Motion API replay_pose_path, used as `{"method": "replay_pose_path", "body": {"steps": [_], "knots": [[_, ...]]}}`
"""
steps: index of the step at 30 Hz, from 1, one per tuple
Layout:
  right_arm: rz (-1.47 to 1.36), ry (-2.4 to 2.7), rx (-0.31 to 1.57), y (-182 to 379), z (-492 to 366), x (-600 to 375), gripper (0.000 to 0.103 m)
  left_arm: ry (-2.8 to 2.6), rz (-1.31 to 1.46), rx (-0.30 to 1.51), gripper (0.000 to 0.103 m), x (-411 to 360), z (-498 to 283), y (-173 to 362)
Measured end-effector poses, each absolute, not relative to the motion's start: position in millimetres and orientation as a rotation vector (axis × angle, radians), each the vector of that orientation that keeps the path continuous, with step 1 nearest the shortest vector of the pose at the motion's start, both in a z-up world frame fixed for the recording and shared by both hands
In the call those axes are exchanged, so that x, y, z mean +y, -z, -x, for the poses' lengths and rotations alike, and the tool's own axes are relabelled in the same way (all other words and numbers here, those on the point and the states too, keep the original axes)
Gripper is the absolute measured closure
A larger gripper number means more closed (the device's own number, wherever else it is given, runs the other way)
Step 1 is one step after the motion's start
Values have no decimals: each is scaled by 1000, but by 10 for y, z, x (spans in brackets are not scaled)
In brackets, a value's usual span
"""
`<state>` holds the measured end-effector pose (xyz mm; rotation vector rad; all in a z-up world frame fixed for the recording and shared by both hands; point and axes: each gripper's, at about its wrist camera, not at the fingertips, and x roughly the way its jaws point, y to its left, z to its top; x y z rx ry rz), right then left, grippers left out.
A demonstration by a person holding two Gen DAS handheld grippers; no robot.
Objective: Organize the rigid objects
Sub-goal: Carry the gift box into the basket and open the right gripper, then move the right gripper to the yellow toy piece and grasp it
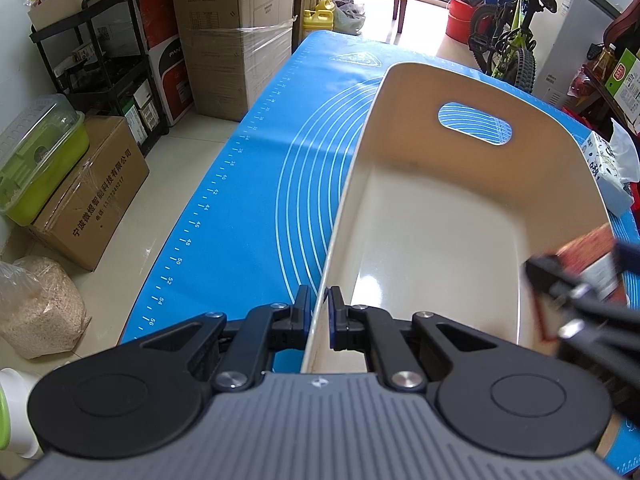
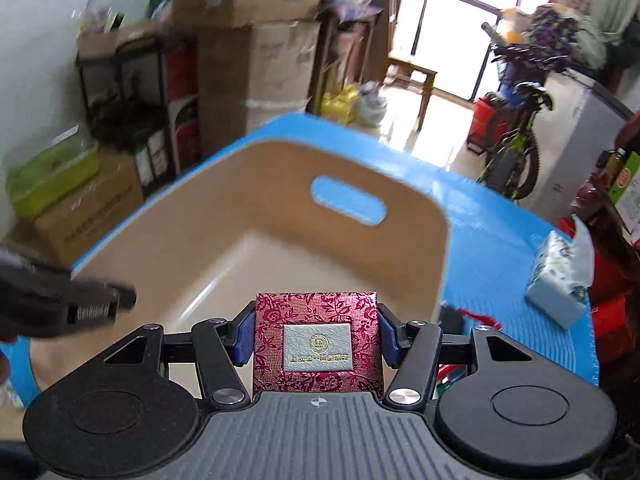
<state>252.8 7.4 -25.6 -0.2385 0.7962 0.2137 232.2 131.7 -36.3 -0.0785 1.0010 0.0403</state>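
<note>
Your left hand-held gripper (image 1: 320, 316) clamps the near left rim of a cream-coloured plastic bin with an oval handle cut-out (image 1: 440, 216), one blue-padded finger on each side of the thin wall. The bin stands on a blue silicone mat printed with white rings and ruler marks (image 1: 248, 184), which covers the desk.

Your right hand-held gripper (image 2: 316, 332) is closed on a square maroon box with a floral brocade pattern and a white label (image 2: 316, 340), its fingers (image 2: 244, 336) pressing the box's left and right sides. The box hangs flat, label up, above the bin's near right corner (image 2: 224, 216); in the left wrist view it appears blurred at the bin's right rim (image 1: 588, 256).

A blue-and-white patterned tissue pack (image 2: 560, 276) lies on the mat to the right of the bin, apart from it. Cardboard cartons (image 1: 236, 36) and a green bicycle (image 1: 508, 36) stand on the floor beyond the desk.
</note>
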Motion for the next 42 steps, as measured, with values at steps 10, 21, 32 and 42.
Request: {"method": "replay_pose_path", "body": {"steps": [10,21,32,42], "knots": [[327,-219,916,528,-2510,256,41,-40,71,1002,93,1311,-2318,369],[195,-195,835,120,-2440,-53,29,-42,69,1002,92,1300,-2315,372],[64,-96,685,-190,-2181,-845,22,-41,71,1003,92,1309,-2318,368],[8,68,723,96,-2038,-1684,14,-41,71,1004,92,1308,-2321,365]]}}
